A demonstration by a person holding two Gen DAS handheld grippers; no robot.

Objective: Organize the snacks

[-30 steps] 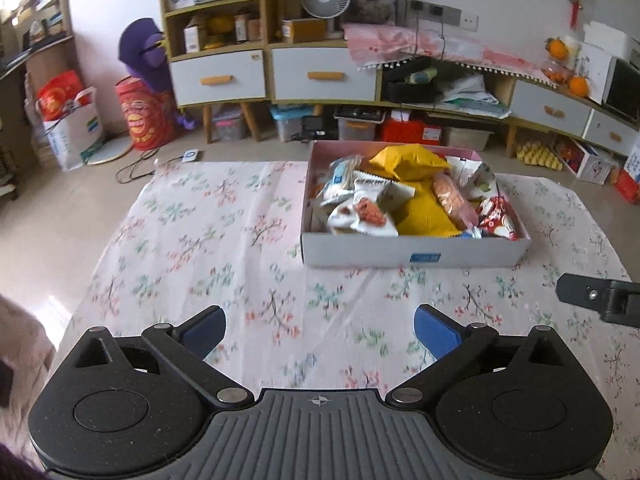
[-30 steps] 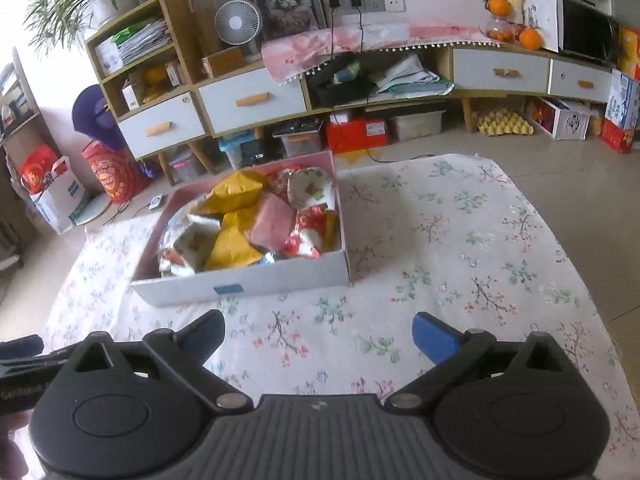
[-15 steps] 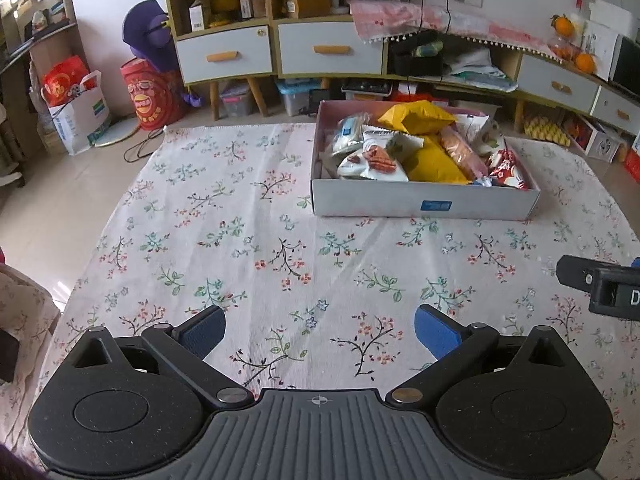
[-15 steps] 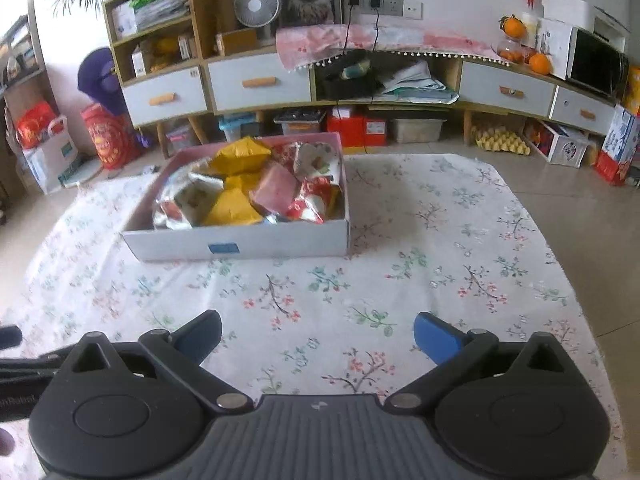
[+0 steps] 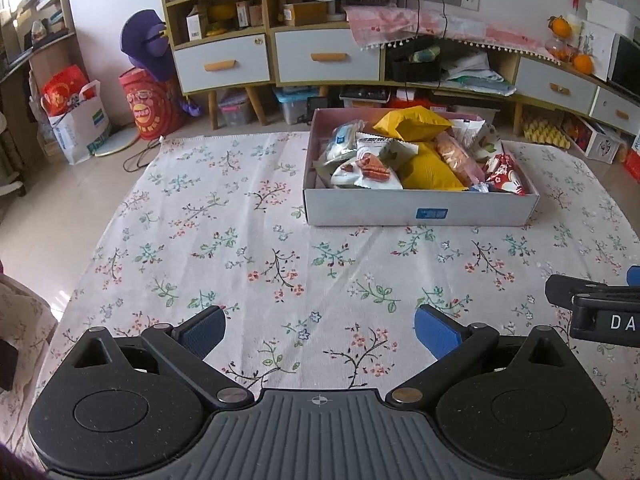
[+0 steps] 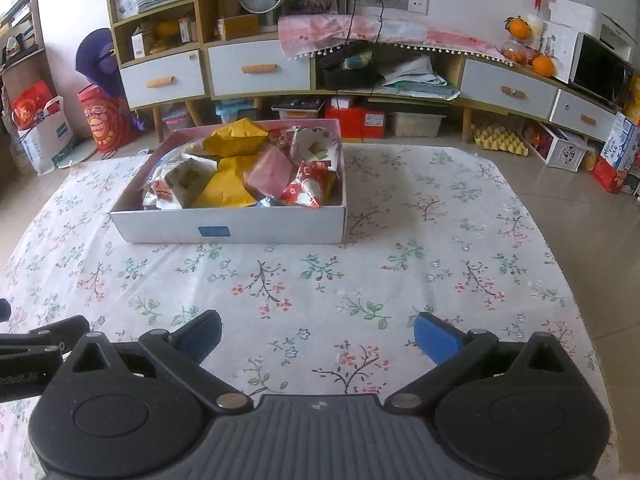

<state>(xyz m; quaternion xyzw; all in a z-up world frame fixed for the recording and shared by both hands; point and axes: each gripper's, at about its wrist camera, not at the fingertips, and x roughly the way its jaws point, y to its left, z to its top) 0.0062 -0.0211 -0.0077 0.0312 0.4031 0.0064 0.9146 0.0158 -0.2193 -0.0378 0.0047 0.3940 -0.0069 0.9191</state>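
Nearest to us, our left claw (image 5: 318, 330) hangs over the floral tablecloth (image 5: 240, 248) with its blue pads spread wide and nothing between them. Our right claw (image 6: 318, 330) is the same: jaws wide apart, empty, held above bare cloth. Each claw shows at the edge of the other's view, so we judge them side by side at the near edge of the table.

Farther out, well apart from both claws, sits the white cardboard box (image 5: 420, 210) with the snacks heaped inside it: a white packet with a red picture (image 5: 370, 170) at the near left, two yellow bags (image 5: 412, 122), a pink pouch (image 6: 270, 170), and a red-and-white packet (image 5: 506, 174) at the near right corner. We see no loose snack on the cloth around the box.

From this we judge the gathering as good as done, since everything visible lies in the box. What may be left is tidying the jumbled heap, though we cannot tell whether that is wanted.

Beyond the table stand the cabinets with drawers (image 5: 328, 56).
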